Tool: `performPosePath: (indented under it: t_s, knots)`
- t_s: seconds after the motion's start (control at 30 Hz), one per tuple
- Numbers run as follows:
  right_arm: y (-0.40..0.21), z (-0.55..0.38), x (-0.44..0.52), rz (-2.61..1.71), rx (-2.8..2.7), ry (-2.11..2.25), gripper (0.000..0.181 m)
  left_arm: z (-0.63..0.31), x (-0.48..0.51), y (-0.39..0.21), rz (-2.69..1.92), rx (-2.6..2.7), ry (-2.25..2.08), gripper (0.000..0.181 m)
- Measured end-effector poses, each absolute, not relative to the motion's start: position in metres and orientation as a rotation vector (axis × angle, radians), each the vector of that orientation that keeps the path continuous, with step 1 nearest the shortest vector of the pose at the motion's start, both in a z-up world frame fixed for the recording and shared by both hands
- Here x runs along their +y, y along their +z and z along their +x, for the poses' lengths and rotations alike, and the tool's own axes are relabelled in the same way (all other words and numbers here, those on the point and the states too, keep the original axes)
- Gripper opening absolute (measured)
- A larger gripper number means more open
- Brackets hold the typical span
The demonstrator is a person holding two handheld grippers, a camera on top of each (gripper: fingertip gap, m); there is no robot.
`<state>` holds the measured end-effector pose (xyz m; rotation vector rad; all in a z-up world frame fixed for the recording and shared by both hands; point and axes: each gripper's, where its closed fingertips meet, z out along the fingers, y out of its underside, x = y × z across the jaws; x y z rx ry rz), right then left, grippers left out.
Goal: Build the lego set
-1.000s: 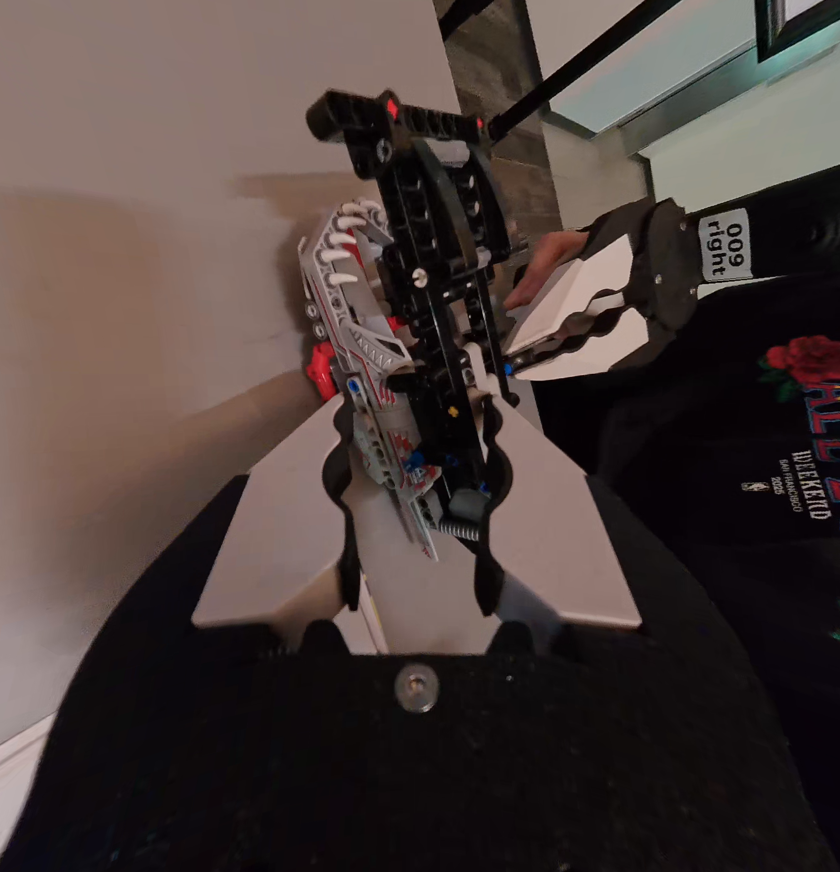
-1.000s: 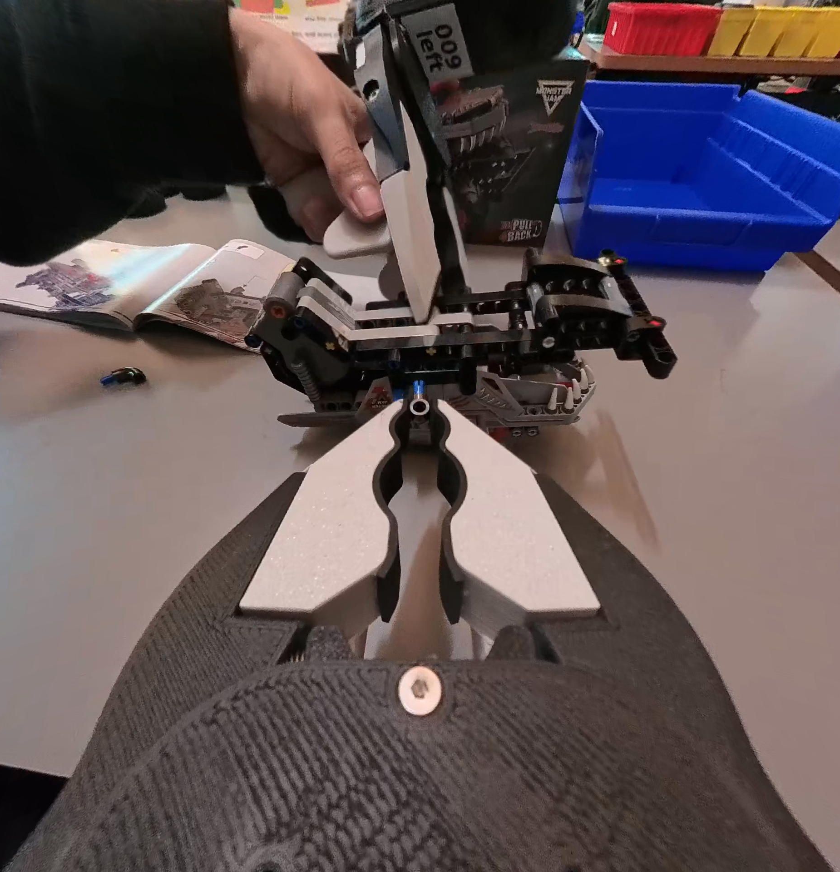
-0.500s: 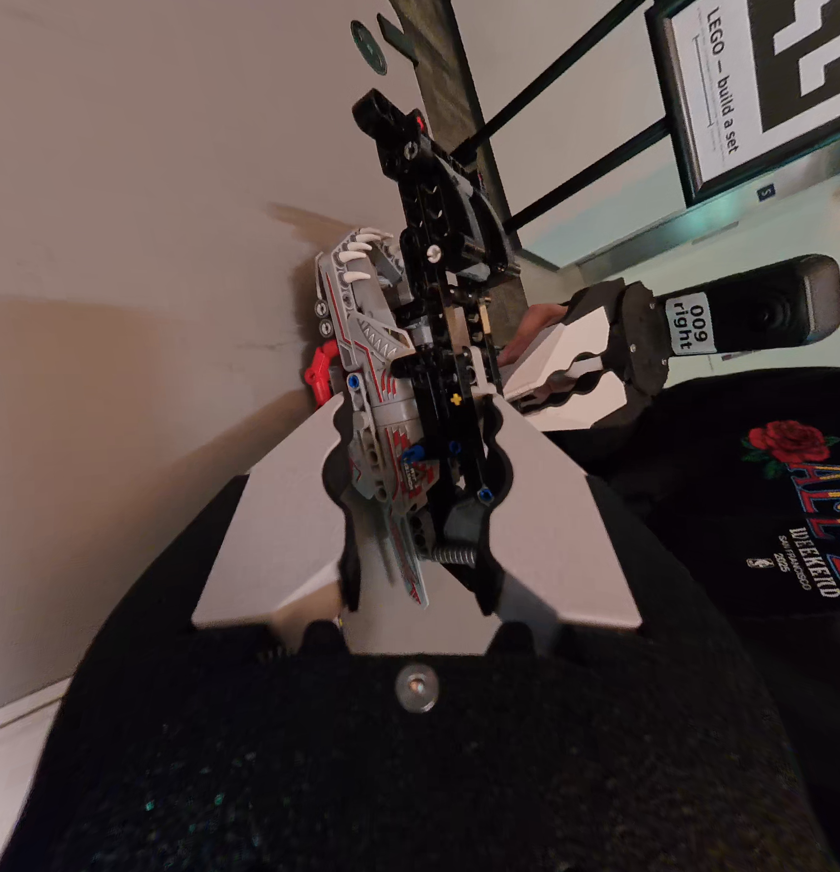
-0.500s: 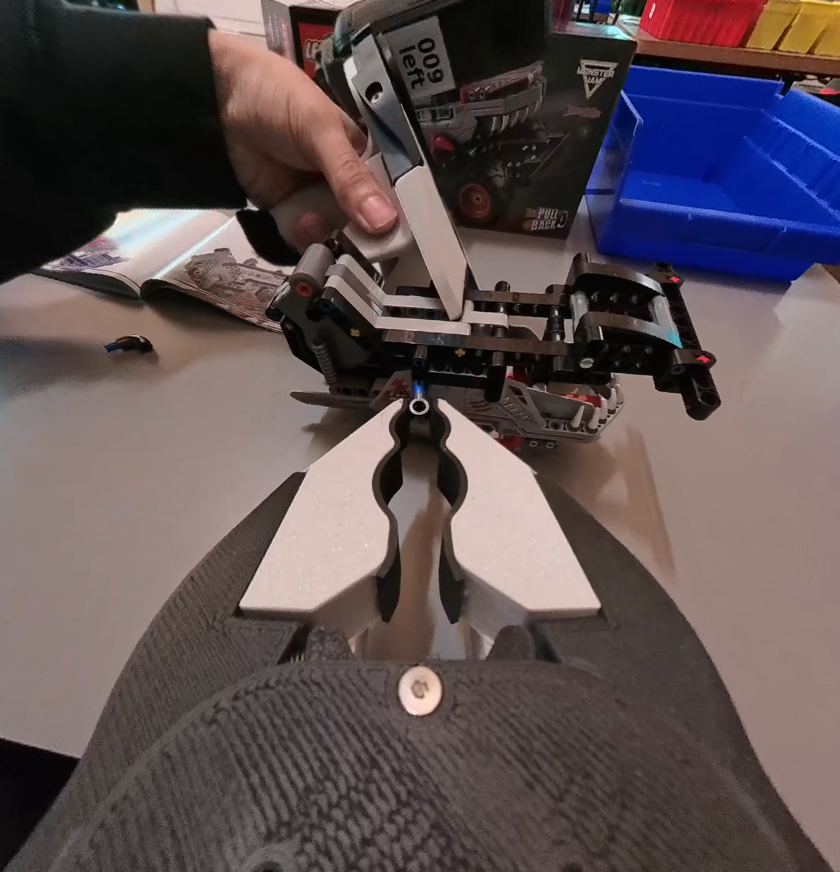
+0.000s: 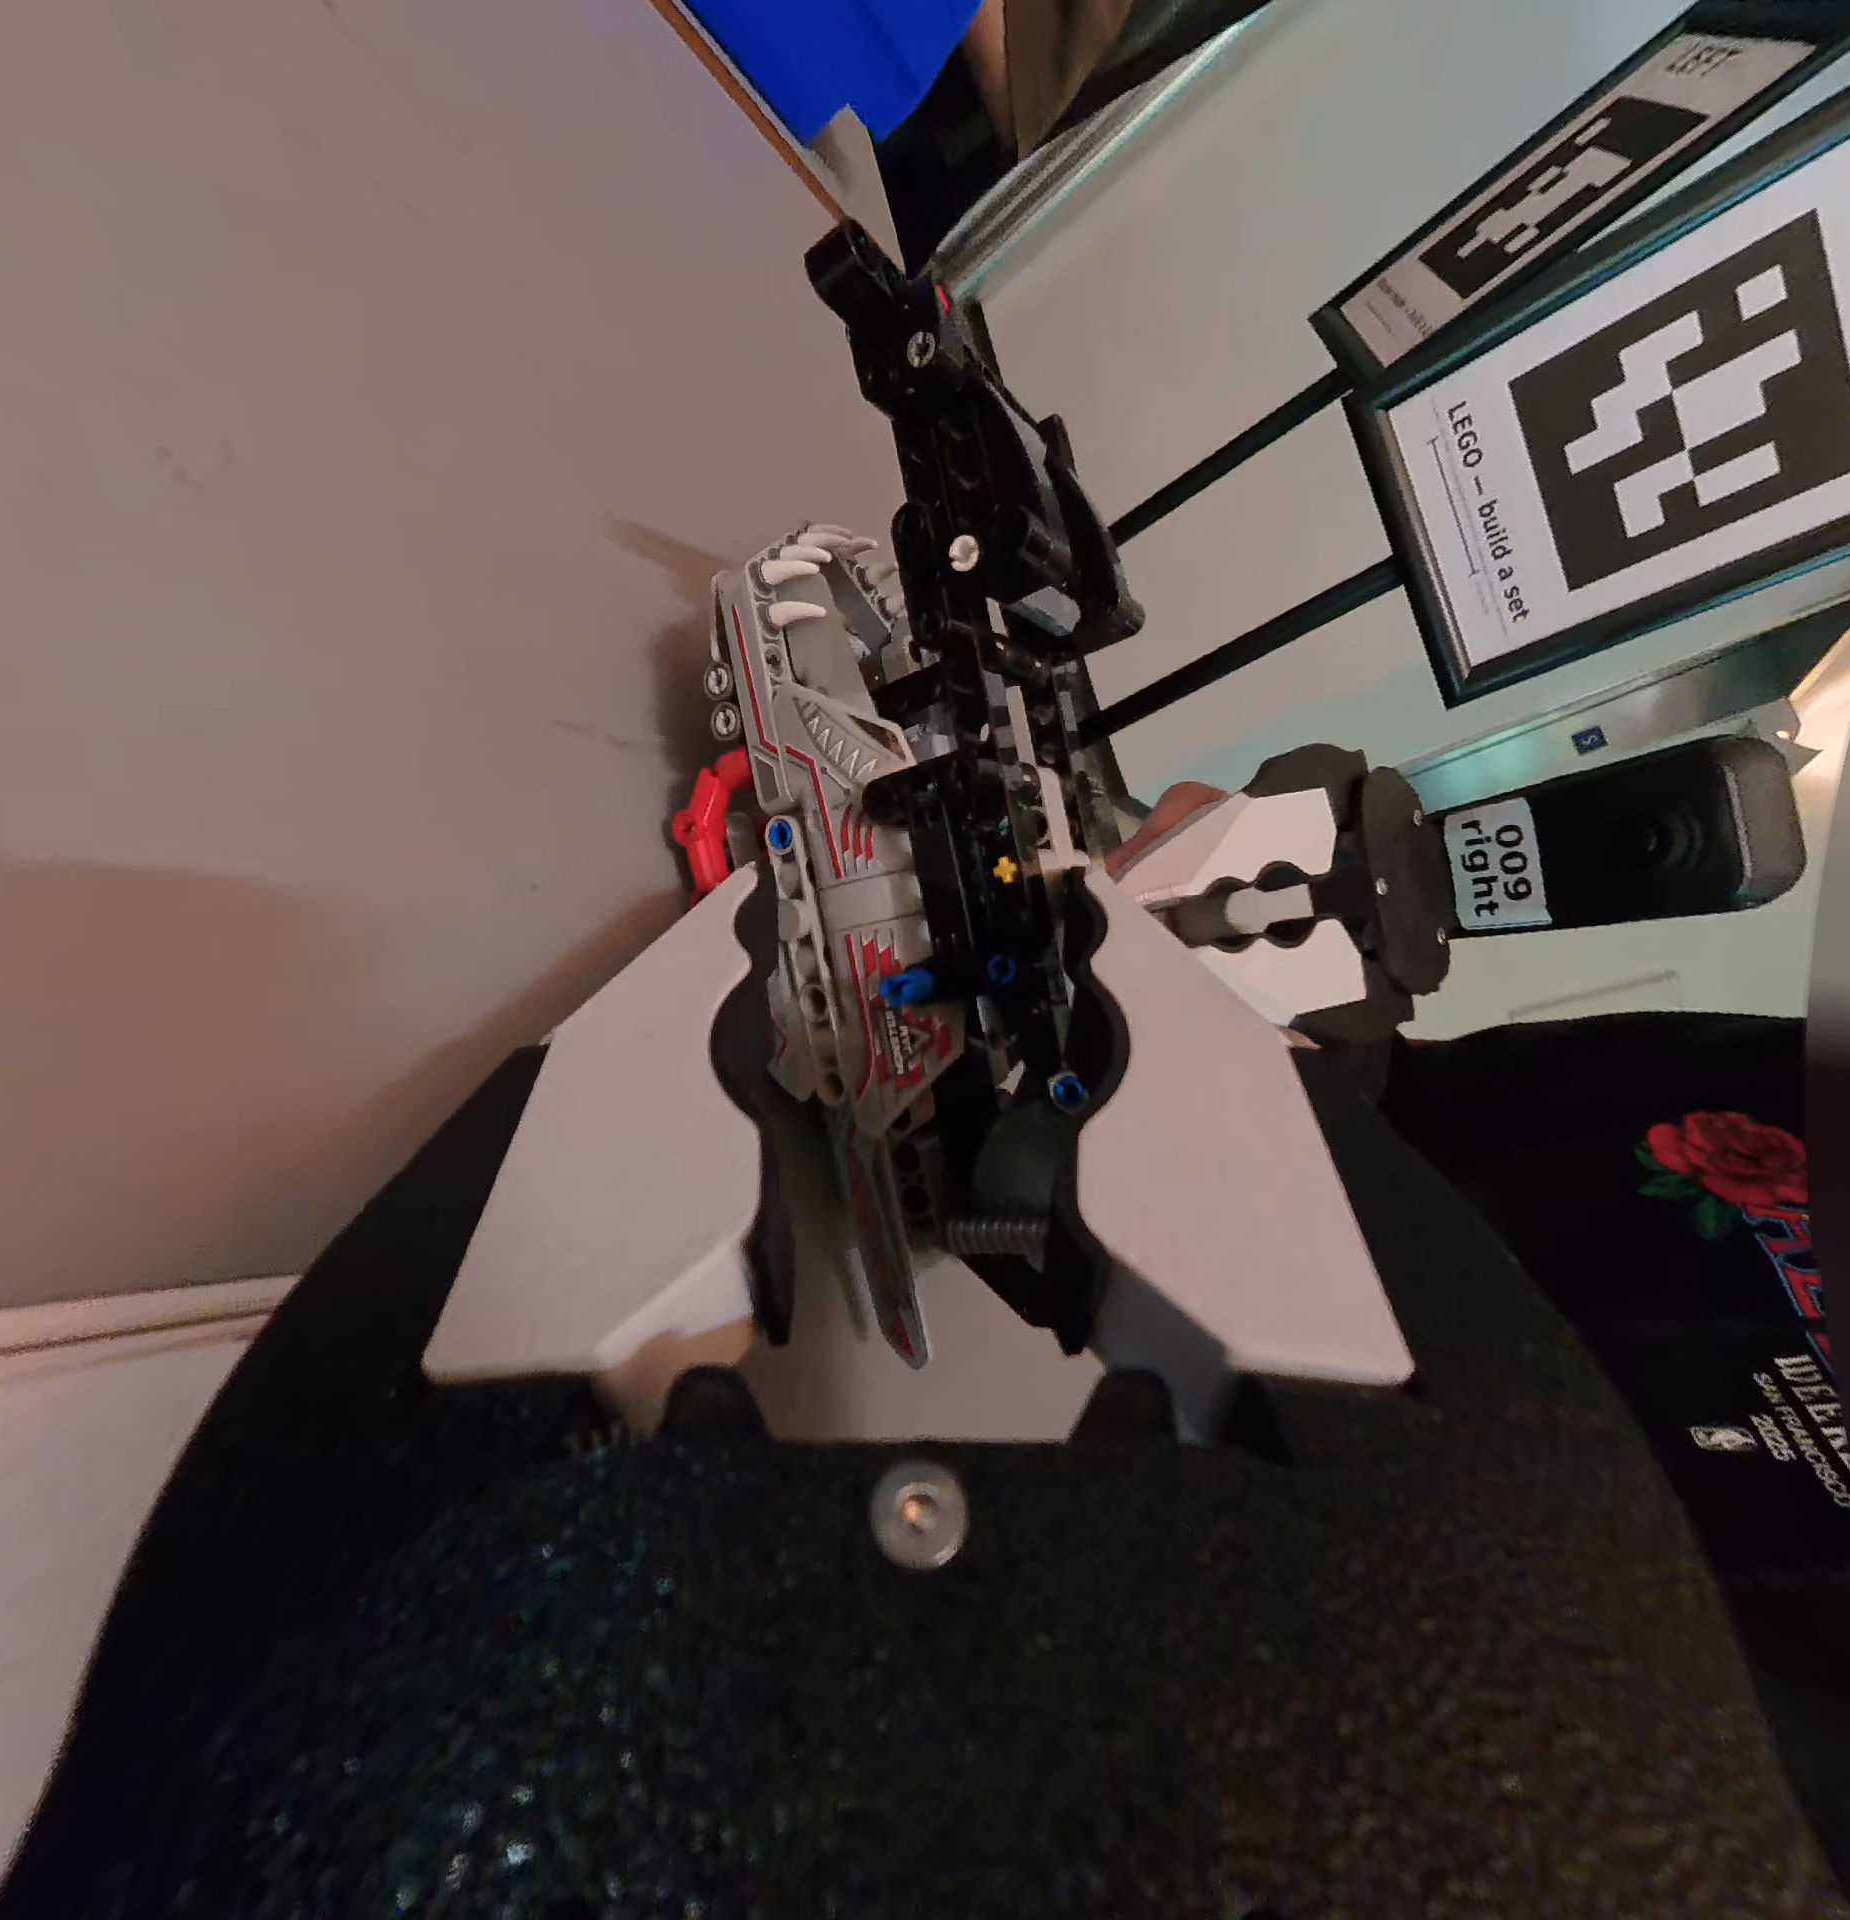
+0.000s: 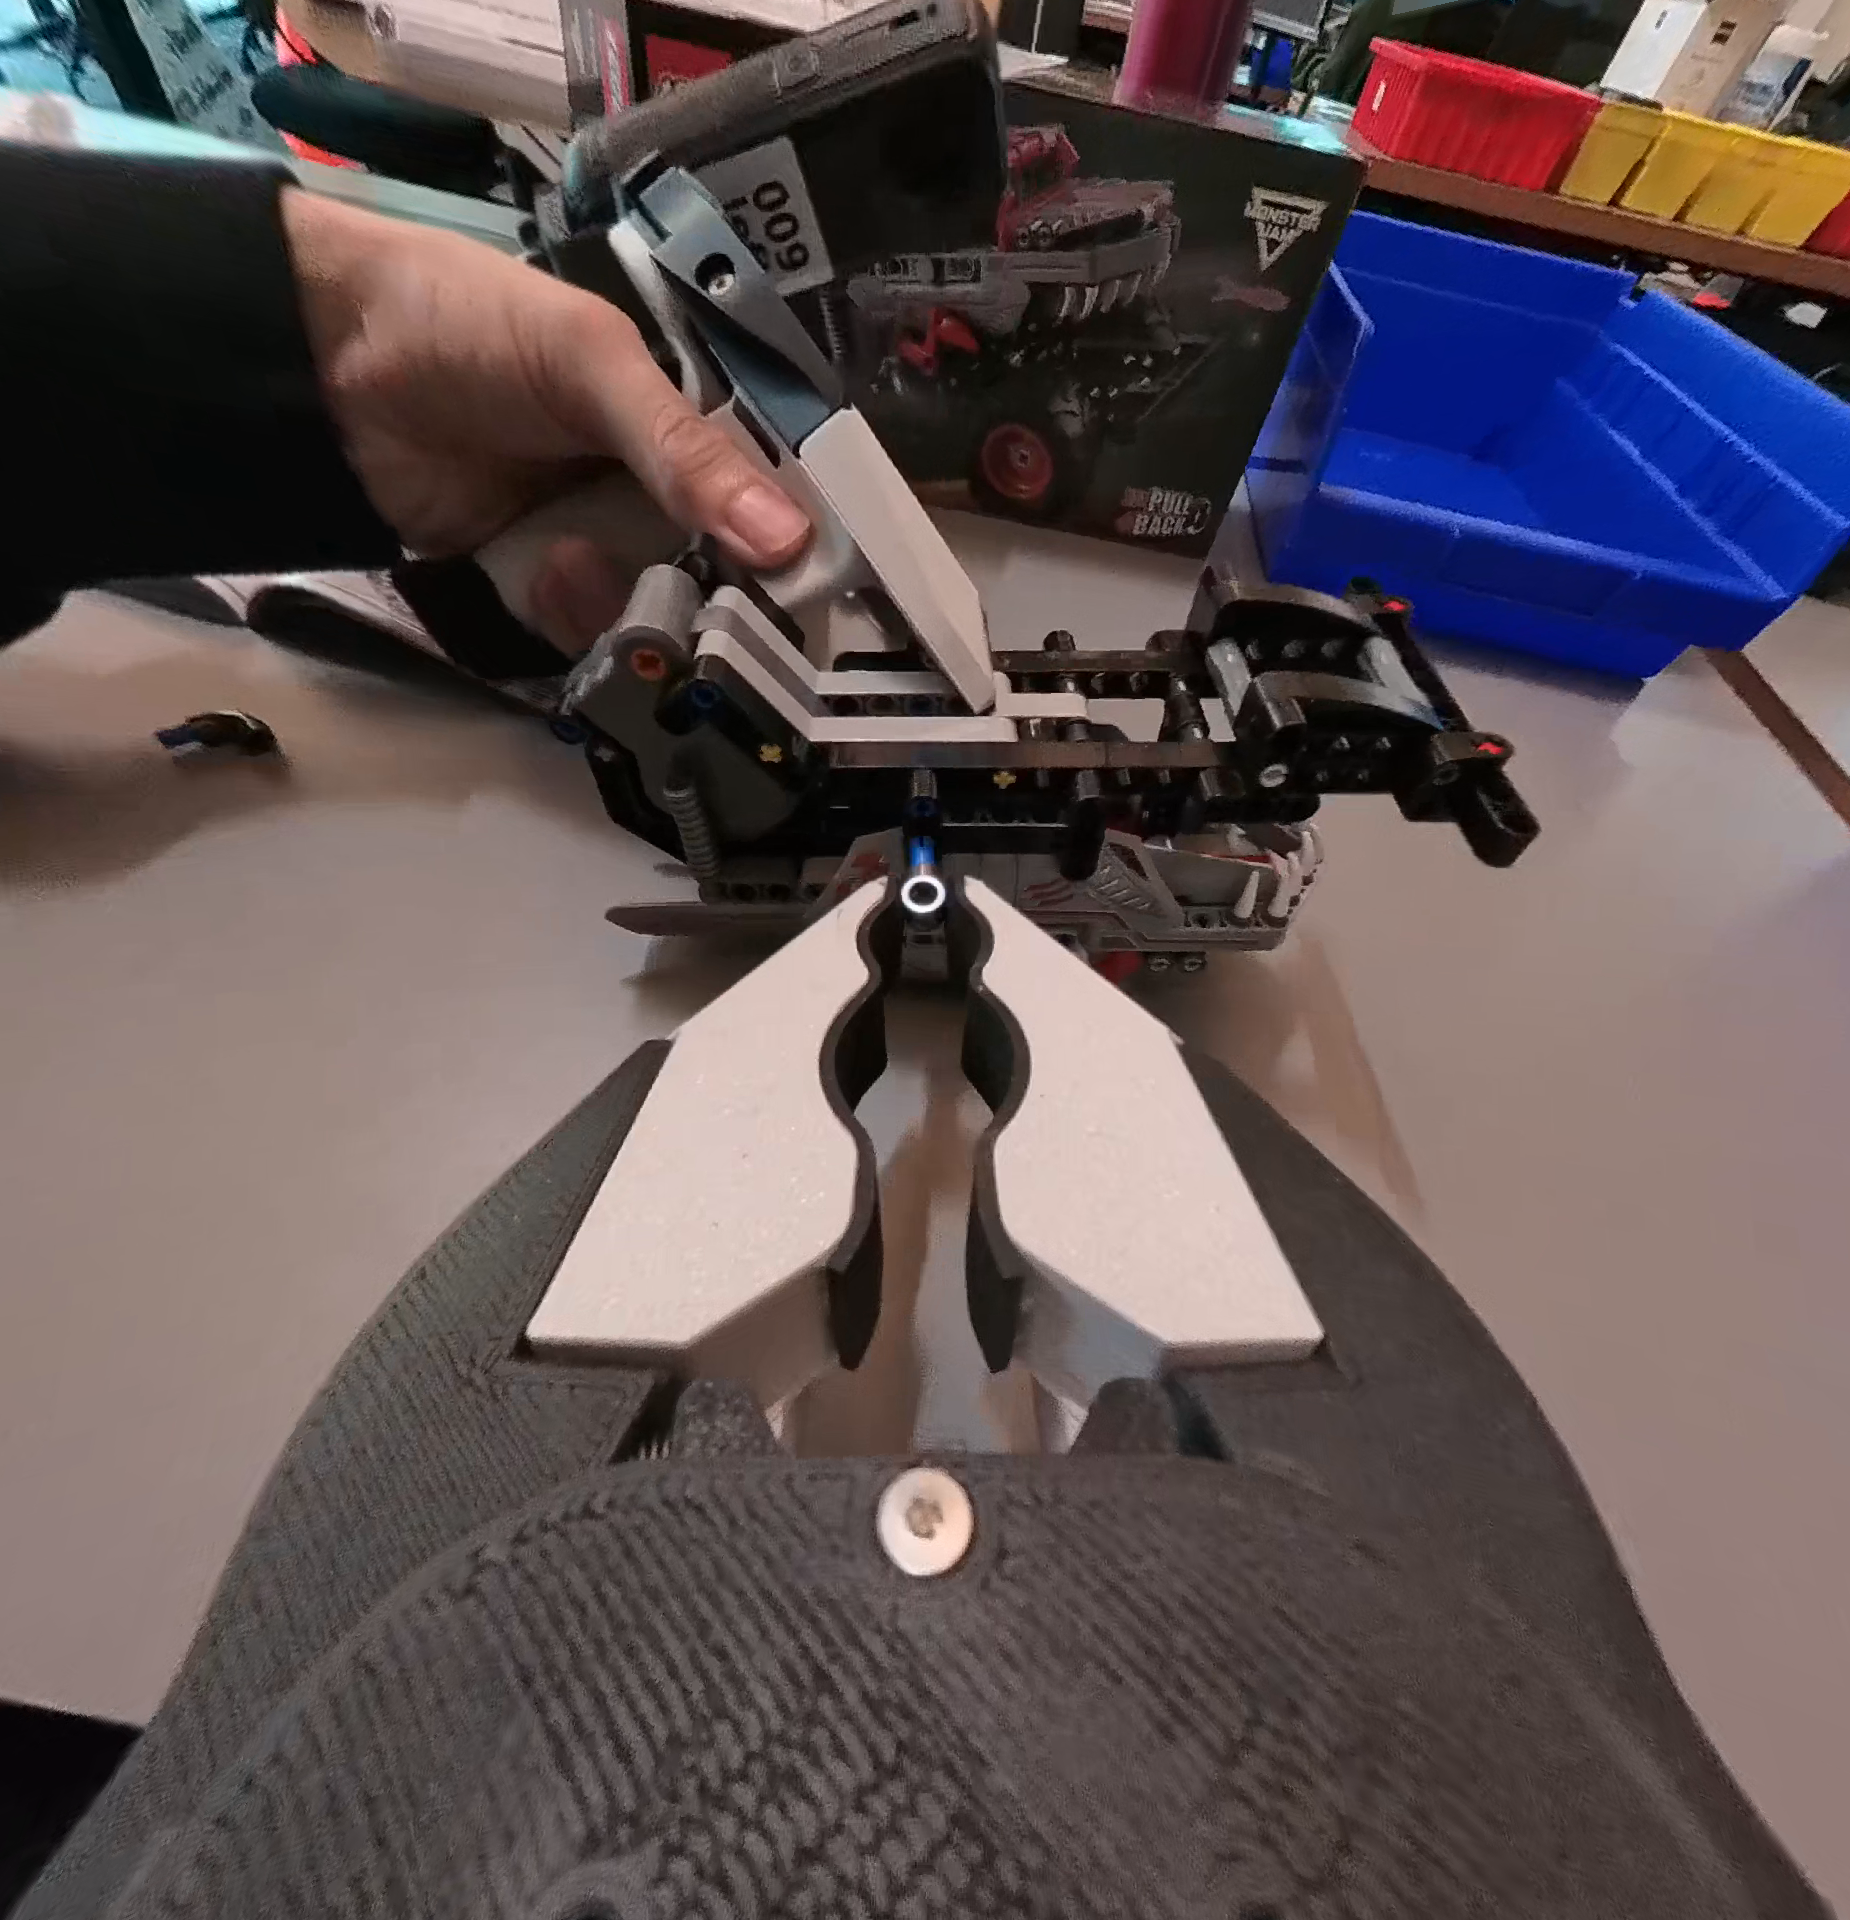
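The Lego model [image 6: 1056, 748], a black beam chassis over grey, red and white toothed panels, rests on the grey table [image 6: 277, 1039]. My left gripper [image 5: 916, 914] is shut on the model [image 5: 942, 727] across its middle; in the right wrist view it [image 6: 900, 582] comes down on the model from above, held by a hand. My right gripper [image 6: 922, 900] is shut on a small blue pin [image 6: 922, 868], whose far end meets the model's near side beam. It also shows in the left wrist view [image 5: 1170, 904], beside the model.
The set's dark box [image 6: 1087, 343] stands behind the model, with a blue bin [image 6: 1523, 457] to its right. A small loose dark piece [image 6: 214, 732] lies at the left. An open booklet [image 6: 360, 613] lies behind the hand. Red and yellow bins [image 6: 1472, 114] sit on a shelf at the back. There is about 5 cm between the tips of the two grippers.
The left gripper has tilted and swung with the model, which now sits further right in the right wrist view. The right gripper stays shut on the blue pin at the model's side.
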<state>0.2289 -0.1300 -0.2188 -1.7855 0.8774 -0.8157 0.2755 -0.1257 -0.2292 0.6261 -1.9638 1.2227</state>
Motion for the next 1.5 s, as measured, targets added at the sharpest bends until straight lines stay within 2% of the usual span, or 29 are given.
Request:
performPosePath:
  t_s: [0.53, 0.8, 1.27, 1.5]
  knots:
    - [-0.220, 0.234, -0.134, -1.915, 0.779, -0.796, 0.007, 0.279, -0.128, -0.228, 0.661, -1.991, 1.300, 0.053]
    - [-0.219, 0.236, -0.135, -2.050, 0.655, -0.941, 0.007, 0.279, -0.128, -0.228, 0.665, -1.998, 1.321, 0.053]
    - [-0.216, 0.239, -0.129, -1.875, 0.754, -0.775, 0.007, 0.280, -0.129, -0.228, 0.661, -1.980, 1.341, 0.052]
    - [-0.221, 0.229, -0.142, -1.864, 0.806, -0.781, 0.026, 0.284, -0.129, -0.218, 0.639, -2.029, 1.419, 0.060]
